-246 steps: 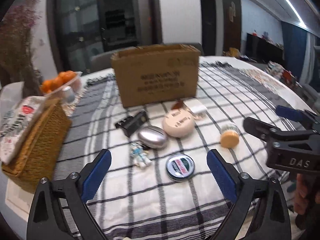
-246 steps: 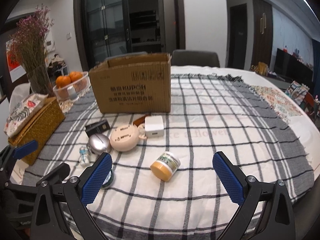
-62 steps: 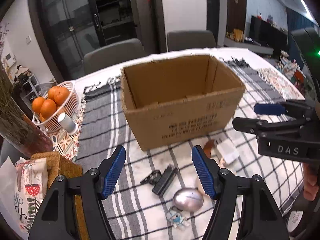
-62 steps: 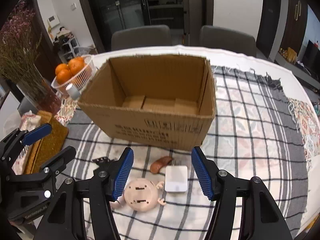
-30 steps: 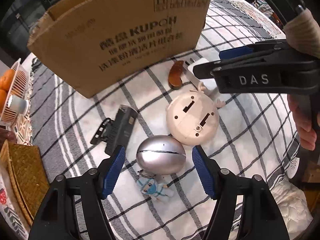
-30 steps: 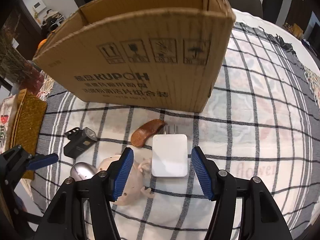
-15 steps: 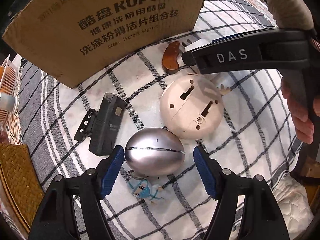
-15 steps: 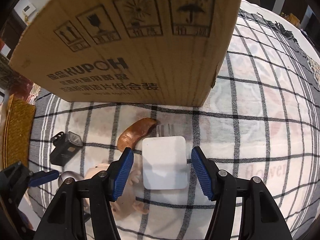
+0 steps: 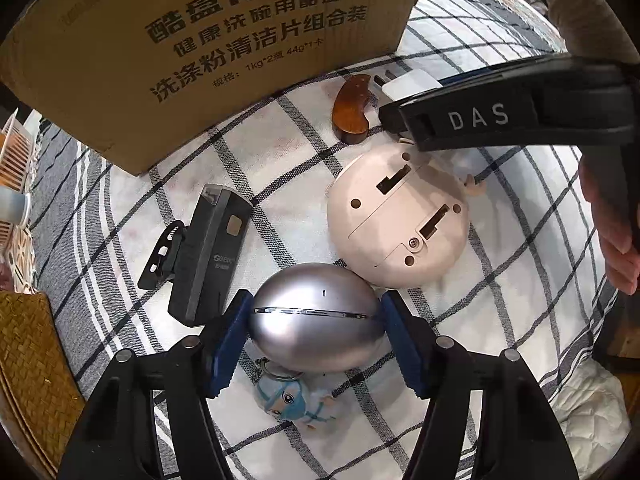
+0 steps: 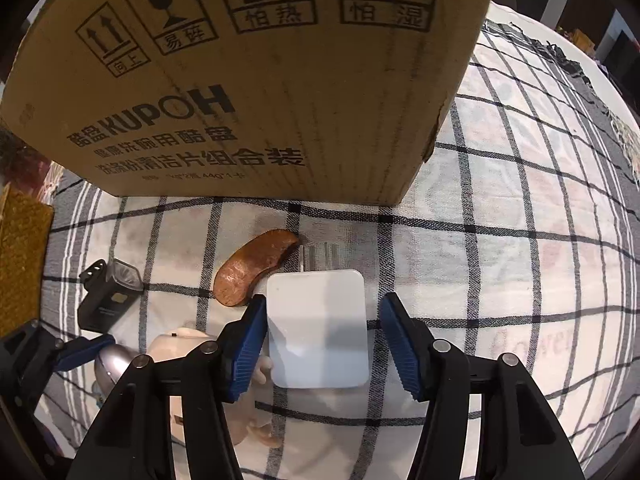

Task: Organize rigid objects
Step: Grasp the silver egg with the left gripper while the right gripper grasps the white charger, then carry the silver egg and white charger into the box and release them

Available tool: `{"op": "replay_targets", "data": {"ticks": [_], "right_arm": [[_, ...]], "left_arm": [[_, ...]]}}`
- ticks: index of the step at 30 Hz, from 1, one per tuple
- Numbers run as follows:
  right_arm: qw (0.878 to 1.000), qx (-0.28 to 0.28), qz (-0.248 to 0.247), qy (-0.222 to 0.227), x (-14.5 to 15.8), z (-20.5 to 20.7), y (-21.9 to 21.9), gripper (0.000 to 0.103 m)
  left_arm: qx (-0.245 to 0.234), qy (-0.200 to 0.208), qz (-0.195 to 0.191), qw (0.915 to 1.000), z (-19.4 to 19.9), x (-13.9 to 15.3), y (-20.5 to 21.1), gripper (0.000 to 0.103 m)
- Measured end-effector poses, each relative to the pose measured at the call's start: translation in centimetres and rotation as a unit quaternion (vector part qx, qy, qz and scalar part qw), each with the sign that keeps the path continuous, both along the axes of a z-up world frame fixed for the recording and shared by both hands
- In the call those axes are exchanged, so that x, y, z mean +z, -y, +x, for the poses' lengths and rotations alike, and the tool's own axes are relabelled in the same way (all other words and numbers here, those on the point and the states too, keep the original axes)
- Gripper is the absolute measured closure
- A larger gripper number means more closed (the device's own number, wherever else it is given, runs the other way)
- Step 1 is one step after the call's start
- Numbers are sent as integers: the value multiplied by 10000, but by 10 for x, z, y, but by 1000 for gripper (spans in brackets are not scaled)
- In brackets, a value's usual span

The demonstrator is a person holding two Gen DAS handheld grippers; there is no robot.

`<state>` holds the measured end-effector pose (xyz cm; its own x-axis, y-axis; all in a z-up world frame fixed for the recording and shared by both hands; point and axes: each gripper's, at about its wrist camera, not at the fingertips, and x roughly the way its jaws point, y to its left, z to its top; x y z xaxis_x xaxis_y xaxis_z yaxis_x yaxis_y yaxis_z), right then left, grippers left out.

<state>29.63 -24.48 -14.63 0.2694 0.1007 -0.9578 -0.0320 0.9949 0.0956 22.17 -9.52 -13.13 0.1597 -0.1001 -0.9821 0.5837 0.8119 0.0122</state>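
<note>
The silver egg-shaped case (image 9: 316, 316) lies on the checked cloth of the worktop (image 9: 500, 272), and the left wrist view shows the left claw (image 9: 316, 334) pinching it, both blue pads against its smooth metallic sides. Only this view shows the blue-capped figurine keychain (image 9: 294, 400) under the case, the screwed underside of the round cream gadget (image 9: 398, 216) touching it, and "DAS" on the right claw's (image 9: 404, 118) arm. A black ridged device (image 9: 208, 256) lies to the left.

The right wrist view shows the right claw (image 10: 322, 340) spread around a flat white charger (image 10: 318, 328), pads not touching it, its metal prongs beside a curved brown wooden piece (image 10: 254, 266). The cardboard box (image 10: 256, 80) reads "KUPOH" beneath handling symbols.
</note>
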Motion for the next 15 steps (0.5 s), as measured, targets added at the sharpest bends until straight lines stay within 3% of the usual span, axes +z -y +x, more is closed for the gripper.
{"op": "replay_targets", "data": {"ticks": [3, 9, 15], "right_arm": [[10000, 32, 22, 33, 0, -2, -5, 56], [10000, 7, -9, 24, 2, -8, -12, 56], [10000, 47, -63, 24, 5, -20, -15, 56]], "left_arm": [[60, 40, -89, 9999, 1, 0, -5, 38], [372, 154, -236, 9989, 1, 2, -20, 38], [716, 476, -409, 9955, -8, 22, -47, 38]]}}
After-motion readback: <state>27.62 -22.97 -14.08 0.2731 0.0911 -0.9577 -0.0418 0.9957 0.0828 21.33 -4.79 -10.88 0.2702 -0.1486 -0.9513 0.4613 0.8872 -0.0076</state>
